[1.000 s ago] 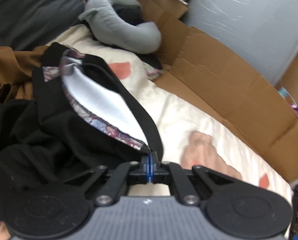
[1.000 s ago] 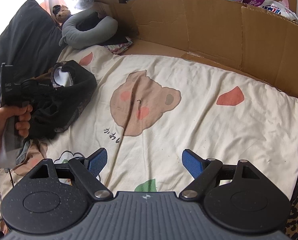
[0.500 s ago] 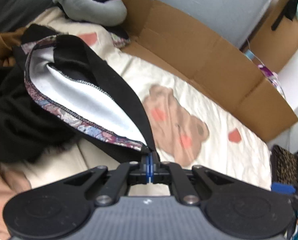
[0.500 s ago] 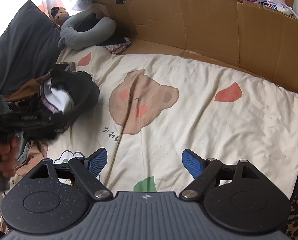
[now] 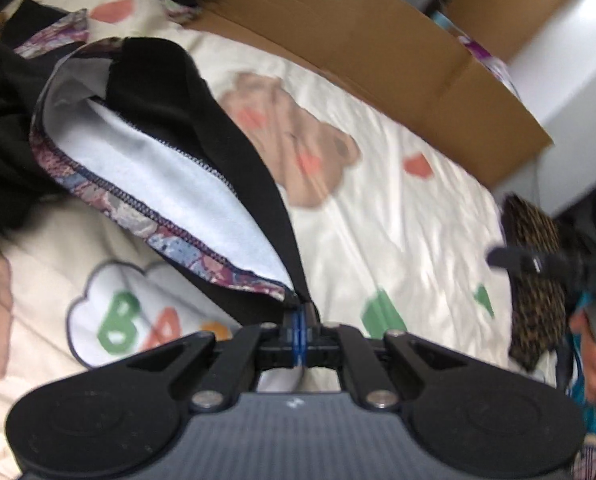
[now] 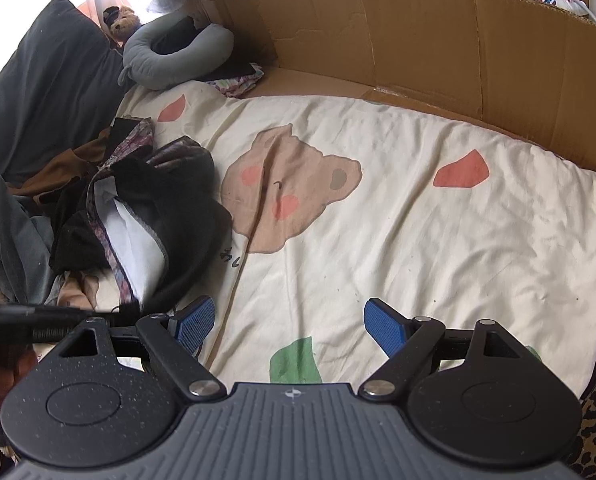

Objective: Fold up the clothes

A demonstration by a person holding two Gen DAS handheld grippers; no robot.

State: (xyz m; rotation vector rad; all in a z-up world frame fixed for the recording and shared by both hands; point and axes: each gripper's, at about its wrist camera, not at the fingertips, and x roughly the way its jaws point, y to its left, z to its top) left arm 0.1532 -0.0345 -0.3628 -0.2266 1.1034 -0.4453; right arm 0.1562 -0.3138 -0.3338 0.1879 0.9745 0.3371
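Cream cartoon bedspread (image 6: 378,216) underfoot, black garment (image 5: 201,120) bunched left of its bear print (image 6: 289,188), hem pinched in shut left gripper (image 5: 300,322), right gripper (image 6: 287,324) gaping empty; risks slipping from thin pinch, snagging the pile.

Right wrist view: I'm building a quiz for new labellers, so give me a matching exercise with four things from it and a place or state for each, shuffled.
Things:
1. black garment
2. right gripper
3. grey neck pillow
4. cardboard wall

Places or states:
A. stands along the far edge of the bed
B. lies at the head of the bed, next to the dark pillow
C. open, with nothing between its blue pads
D. bunched at the left of the bear-print blanket, white lining showing

Pairs: 1-D, 2-C, 3-B, 4-A
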